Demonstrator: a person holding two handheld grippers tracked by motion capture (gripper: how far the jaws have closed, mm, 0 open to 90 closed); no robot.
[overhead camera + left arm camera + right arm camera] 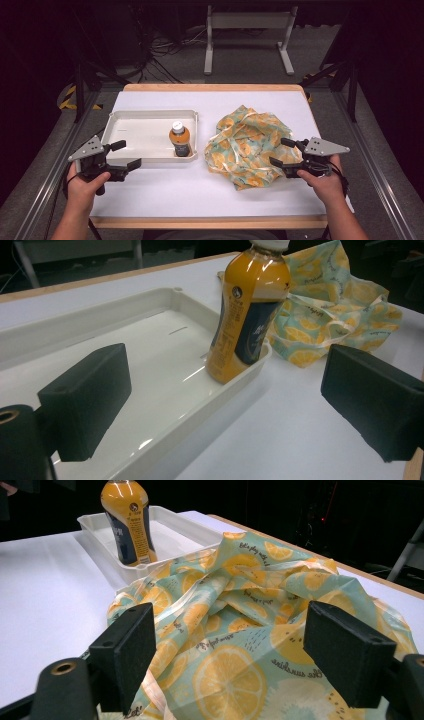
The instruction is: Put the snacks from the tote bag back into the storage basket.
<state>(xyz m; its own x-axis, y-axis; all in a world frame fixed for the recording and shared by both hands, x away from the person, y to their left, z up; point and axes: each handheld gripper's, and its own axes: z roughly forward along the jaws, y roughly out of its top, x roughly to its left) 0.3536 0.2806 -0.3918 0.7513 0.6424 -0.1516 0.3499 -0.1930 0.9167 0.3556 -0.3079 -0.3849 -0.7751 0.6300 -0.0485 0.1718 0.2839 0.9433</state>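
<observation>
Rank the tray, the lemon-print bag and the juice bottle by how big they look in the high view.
1. White tray and lemon-print bag: their footprints look about alike, so I won't rank one above the other.
2. Juice bottle, standing in the tray's near right corner: clearly the smallest.

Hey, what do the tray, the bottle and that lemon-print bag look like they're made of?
Tray: likely glossy white moulded plastic; it shows sharp light streaks and rounded corners. Bottle: seemingly clear plastic full of orange drink, with a white cap, printed label and shiny highlights. Bag: thin, soft fabric, perhaps polyester; it lies crumpled in loose folds with a faint sheen.
</observation>
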